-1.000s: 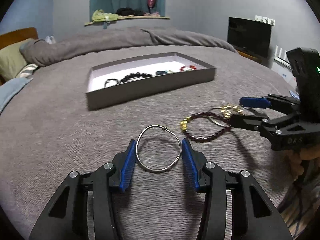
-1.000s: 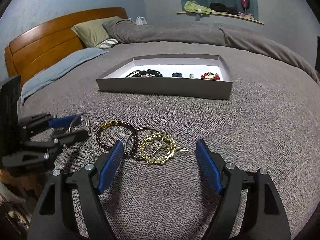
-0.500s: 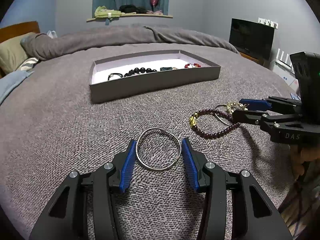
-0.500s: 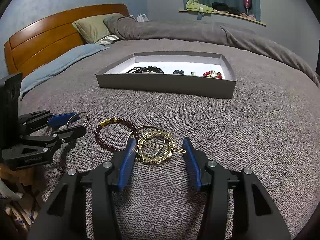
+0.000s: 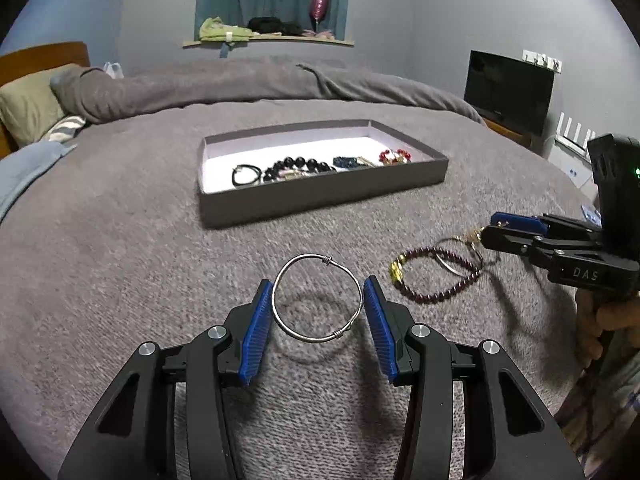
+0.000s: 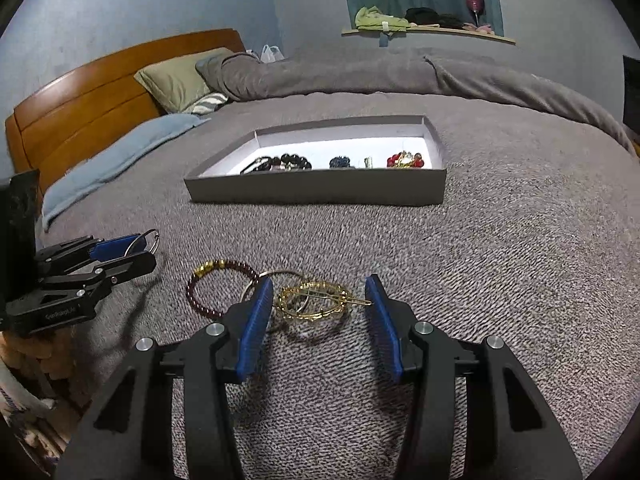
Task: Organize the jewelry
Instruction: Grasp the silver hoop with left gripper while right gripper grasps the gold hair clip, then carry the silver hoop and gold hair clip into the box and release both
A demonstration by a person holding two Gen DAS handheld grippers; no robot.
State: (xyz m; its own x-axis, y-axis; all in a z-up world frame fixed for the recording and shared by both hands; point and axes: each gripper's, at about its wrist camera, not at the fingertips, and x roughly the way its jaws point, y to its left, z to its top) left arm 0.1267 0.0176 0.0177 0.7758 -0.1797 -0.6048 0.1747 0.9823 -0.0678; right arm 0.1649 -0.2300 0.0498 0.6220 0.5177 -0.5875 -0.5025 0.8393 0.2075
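left gripper (image 5: 318, 306) fingers clamp thin silver wire bangle (image 5: 317, 298), lifted off grey bed cover (image 5: 120, 280), frame centre. right gripper (image 6: 320, 304), just closing, fingers squeeze gold ring hair clip (image 6: 314, 302), lower centre. grey tray (image 6: 320, 192) beyond.

I see a grey bed (image 5: 120, 248), green pillow (image 6: 180, 80), wooden headboard (image 6: 80, 120), dark TV (image 5: 508, 92), and cluttered shelf (image 6: 428, 30).

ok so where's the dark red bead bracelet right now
The dark red bead bracelet lies on the grey blanket in the right wrist view, left of the right claw, overlapping a thin silver ring beside the gold hair clip.
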